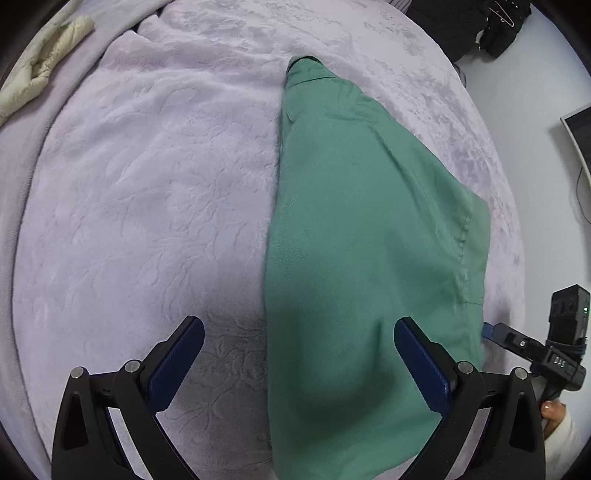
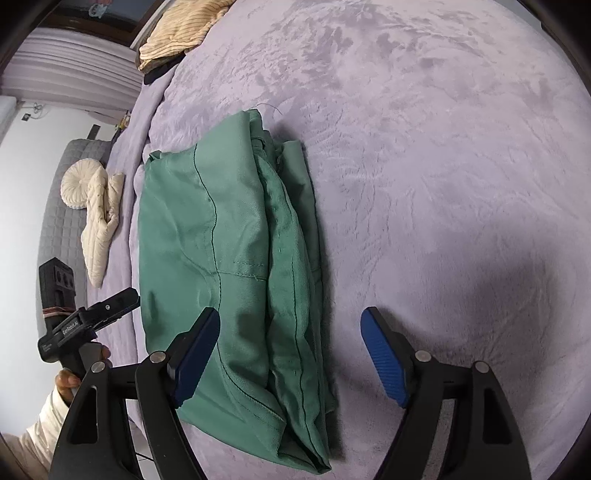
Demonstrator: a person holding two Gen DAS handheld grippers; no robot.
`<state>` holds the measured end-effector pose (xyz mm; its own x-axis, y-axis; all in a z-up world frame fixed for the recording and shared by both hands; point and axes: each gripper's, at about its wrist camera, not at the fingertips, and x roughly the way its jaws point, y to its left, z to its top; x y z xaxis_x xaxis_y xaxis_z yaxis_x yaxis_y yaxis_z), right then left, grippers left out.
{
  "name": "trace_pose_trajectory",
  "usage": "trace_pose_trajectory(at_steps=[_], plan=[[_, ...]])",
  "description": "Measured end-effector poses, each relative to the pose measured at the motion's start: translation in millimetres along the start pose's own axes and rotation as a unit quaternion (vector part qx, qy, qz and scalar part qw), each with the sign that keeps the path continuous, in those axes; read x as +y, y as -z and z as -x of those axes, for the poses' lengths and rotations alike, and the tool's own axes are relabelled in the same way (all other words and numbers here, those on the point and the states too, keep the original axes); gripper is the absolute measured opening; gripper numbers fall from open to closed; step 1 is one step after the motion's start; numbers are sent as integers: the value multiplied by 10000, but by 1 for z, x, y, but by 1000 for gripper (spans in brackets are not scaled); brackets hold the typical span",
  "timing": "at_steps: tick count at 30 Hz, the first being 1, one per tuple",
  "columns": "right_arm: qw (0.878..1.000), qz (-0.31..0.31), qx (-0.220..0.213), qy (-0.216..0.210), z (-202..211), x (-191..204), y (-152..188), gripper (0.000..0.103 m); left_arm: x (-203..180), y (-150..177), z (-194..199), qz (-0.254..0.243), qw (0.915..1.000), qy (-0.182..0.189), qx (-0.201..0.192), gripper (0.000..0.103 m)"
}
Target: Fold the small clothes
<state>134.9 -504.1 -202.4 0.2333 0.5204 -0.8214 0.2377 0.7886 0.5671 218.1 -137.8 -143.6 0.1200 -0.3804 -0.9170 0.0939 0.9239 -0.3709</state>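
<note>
A green garment (image 1: 354, 240) lies folded lengthwise on a lilac plush blanket (image 1: 147, 184). My left gripper (image 1: 299, 360) is open just above its near end, one finger over the blanket, the other over the cloth. In the right wrist view the same green garment (image 2: 229, 258) shows stacked folded layers with stitched seams. My right gripper (image 2: 290, 350) is open above its near end, holding nothing. The right gripper also shows in the left wrist view (image 1: 517, 339) at the garment's right edge, and the left gripper shows in the right wrist view (image 2: 92, 317) at its left edge.
A cream quilted garment (image 1: 40, 70) lies at the blanket's far left. Dark clothes (image 1: 491, 26) sit at the far right. In the right wrist view a striped beige garment (image 2: 181, 29) lies at the back, and a round cushion (image 2: 79, 188) on a grey mat.
</note>
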Motion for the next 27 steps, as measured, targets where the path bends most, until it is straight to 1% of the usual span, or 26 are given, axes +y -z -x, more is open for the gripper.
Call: trace_pose_trajectory(at_steps=[2,3,5,8,9,10,11,14,17,18,19,20,21,22,23,24,25,27], plan=[[9999,4,112,-26,-7,-4,-4,81,2,-3,-12,-18,9999,26,168,103],[9998,-13,179,-122,-12,-6,-6,81,2,-4,-18,-36,9997,100,237,103],[9991,-18,257,-344,-19,-8,-10,81,1,-2,-28,-58,9986,352,385,103],[9967,-39,393,-711,-34,-8,-18,82,-13,-1,-46,-153,9947,823,602,103],[9956,-57,436,-831,-40,-7,-21,82,-20,-1,-51,-211,9944,820,640,103],[9941,-72,482,-965,-46,-5,-24,82,-25,-1,-57,-275,9956,644,630,103],[9928,-78,525,-1070,-52,-3,-27,82,-29,0,-61,-326,9958,561,642,103],[9921,-61,574,-1116,-68,3,-31,86,-31,0,-68,-261,9963,521,627,103],[9923,-129,553,-1099,-76,9,-31,86,-32,1,-68,-228,9967,504,592,103],[9923,-181,555,-1090,-77,10,-31,80,-33,2,-66,-216,9971,486,551,100],[9917,-271,575,-1119,-77,10,-31,70,-33,3,-64,-210,9976,433,494,94],[9902,-391,628,-1187,-78,7,-31,45,-34,5,-61,-212,9981,383,432,90],[9881,-513,660,-1294,-78,5,-29,37,-34,7,-57,-214,9984,366,365,82],[9852,-578,635,-1486,-76,4,-28,30,-35,9,-53,-210,9986,380,310,74],[9827,-576,600,-1657,-72,5,-26,24,-36,10,-47,-195,9987,401,248,69],[9800,-552,568,-1825,-67,9,-25,22,-34,13,-43,-176,9987,431,205,61],[9775,-533,567,-1960,-64,13,-23,22,-32,14,-38,-150,9986,471,171,55],[9744,-541,586,-2104,-59,22,-20,22,-30,16,-27,-59,9982,591,119,51]])
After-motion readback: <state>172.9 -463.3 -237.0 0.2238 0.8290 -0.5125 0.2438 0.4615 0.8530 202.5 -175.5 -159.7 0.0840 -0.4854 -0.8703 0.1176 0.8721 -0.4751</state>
